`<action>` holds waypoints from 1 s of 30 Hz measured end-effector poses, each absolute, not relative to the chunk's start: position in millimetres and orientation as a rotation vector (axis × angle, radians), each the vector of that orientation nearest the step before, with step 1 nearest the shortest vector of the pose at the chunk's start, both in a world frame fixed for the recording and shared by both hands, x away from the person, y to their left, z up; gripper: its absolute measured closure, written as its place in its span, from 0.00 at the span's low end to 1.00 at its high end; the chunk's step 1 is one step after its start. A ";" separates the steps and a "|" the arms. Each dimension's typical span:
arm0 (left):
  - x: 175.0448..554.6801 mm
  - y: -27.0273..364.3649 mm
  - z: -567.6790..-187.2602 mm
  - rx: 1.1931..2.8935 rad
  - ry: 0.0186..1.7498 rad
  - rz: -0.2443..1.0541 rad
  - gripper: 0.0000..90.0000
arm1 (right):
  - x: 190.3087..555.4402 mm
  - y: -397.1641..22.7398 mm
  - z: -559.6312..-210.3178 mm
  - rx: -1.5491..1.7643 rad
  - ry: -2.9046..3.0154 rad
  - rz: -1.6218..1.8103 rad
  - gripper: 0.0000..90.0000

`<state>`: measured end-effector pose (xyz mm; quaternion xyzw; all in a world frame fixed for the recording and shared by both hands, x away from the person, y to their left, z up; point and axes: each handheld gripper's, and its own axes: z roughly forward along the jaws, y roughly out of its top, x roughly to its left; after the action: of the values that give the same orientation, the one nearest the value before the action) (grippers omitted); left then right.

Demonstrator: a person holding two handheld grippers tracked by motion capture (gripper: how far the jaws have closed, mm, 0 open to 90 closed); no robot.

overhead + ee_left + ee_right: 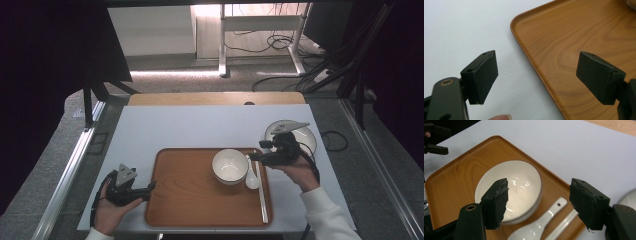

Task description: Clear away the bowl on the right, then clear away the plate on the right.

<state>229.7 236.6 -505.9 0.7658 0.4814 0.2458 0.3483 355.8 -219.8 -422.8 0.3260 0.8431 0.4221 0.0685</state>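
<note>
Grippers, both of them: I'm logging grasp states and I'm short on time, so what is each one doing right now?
Left gripper: open, holding nothing, over the edge of the wooden tray.
Right gripper: open, holding nothing, above the white bowl and spoon.

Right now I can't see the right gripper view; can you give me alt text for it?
The right tongs stand open and empty above a white bowl on a wooden tray. Beside the bowl lie a white ceramic spoon and pale chopsticks. The tray sits on a white table, and the left tongs show at the far corner.
</note>
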 end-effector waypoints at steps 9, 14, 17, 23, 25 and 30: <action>228.3 235.8 -505.5 1.982 1.242 0.642 0.19 | 349.2 -272.4 -424.8 1.107 2.448 1.264 0.35; 227.6 235.0 -505.1 1.980 1.236 0.644 0.19 | 349.2 -292.2 -423.9 1.110 2.417 1.221 0.36; 227.6 235.4 -505.1 1.978 1.238 0.644 0.19 | 350.6 -299.0 -423.6 1.128 2.403 1.221 0.36; 227.4 237.2 -504.7 1.970 1.244 0.644 0.19 | 351.8 -304.5 -422.7 1.125 2.389 1.209 0.36; 227.4 237.0 -504.6 1.969 1.243 0.642 0.19 | 352.1 -306.0 -421.9 1.130 2.385 1.207 0.36; 228.2 236.4 -503.8 1.966 1.241 0.643 0.19 | 352.6 -310.5 -420.7 1.137 2.376 1.203 0.36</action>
<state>228.2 236.4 -503.8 0.7613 0.4806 0.2492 0.3568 352.6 -310.5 -420.7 0.3897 0.8144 0.4122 0.1226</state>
